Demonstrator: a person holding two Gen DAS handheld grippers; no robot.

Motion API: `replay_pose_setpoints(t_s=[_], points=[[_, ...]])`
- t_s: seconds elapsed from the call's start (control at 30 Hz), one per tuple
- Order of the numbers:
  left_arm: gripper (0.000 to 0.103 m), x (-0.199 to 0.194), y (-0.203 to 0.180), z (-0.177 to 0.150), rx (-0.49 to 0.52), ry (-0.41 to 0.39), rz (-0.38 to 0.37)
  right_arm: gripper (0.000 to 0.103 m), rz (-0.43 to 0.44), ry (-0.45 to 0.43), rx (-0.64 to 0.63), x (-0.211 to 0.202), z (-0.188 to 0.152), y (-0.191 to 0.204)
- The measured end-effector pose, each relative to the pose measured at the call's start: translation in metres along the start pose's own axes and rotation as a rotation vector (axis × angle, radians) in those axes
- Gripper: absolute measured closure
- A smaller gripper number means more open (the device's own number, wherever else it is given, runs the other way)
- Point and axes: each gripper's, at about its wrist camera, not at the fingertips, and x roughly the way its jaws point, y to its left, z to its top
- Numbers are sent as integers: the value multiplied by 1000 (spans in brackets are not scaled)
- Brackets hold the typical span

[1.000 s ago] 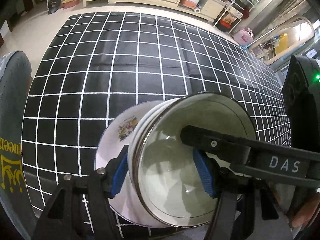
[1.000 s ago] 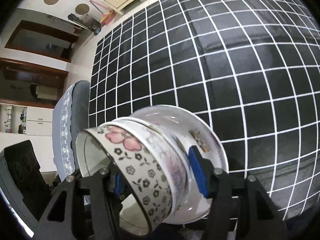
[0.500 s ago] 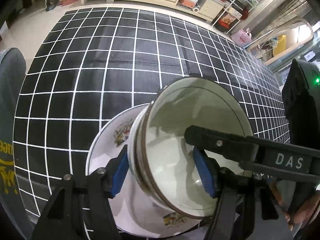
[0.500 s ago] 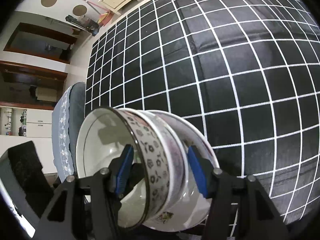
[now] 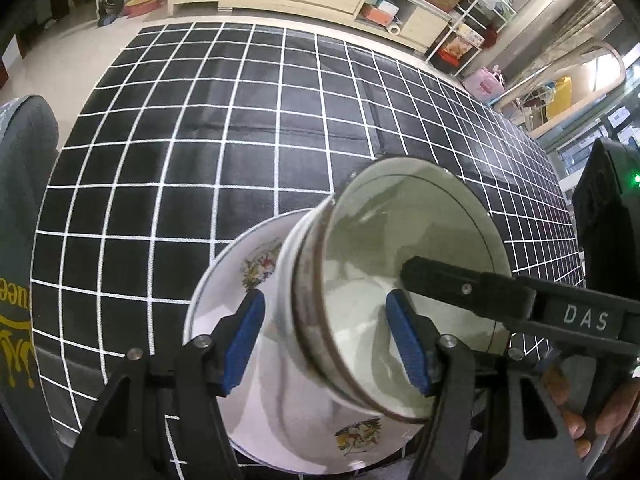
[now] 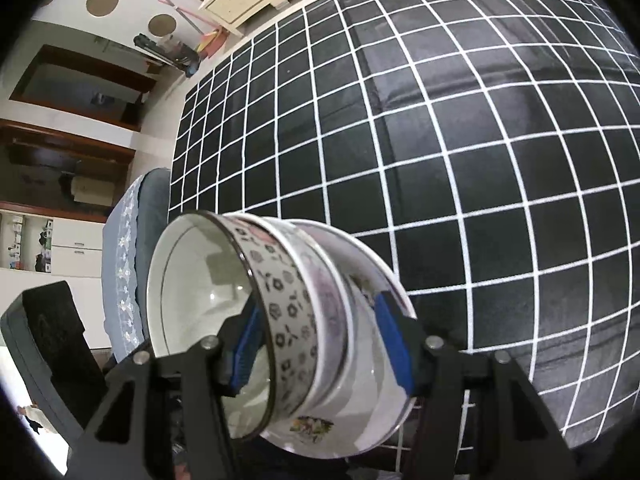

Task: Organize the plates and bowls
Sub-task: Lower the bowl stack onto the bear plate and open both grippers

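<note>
Both grippers clamp the same tilted stack of crockery above the black tablecloth point(image 5: 224, 152) with its white grid. The left gripper point(image 5: 324, 344) has its blue pads pressed on the stacked bowls point(image 5: 400, 280), one pad inside, one outside against the plate point(image 5: 256, 264) with its floral prints. The right gripper point(image 6: 316, 344) grips likewise, one pad inside the flower-patterned top bowl point(image 6: 288, 300), the other behind the plate's rim. White letters "DAS" point(image 5: 586, 318) mark the right gripper's finger; yellow lettering on the grey chair cover point(image 5: 16, 320) is only partly readable.
</note>
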Motion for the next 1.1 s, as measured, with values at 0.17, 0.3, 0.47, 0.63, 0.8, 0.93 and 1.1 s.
replay_pose_setpoints(t_s=[0.17,0.3,0.47,0.63,0.8,0.93,1.1], points=[[42,-16,-3,0,12,-35,27,43,2,-12,-14,-6,-2,7],[42,-32,-9,-1,18,-68,45,43,-21,-73,-60,-25,-5,17],[42,-70,-31,-10,58,-168,88,43,-34,-152,-112,-54,-17,29],[42,-106,-51,-31,79,-256,117,43,-51,-231,-194,-92,-39,41],[42,-149,-83,-63,147,-405,152,42,-117,-356,-309,-138,-71,52],[42,-177,-108,-87,191,-474,148,42,-177,-441,-364,-170,-97,53],[42,-201,-131,-110,221,-546,146,40,-225,-522,-368,-198,-123,46]])
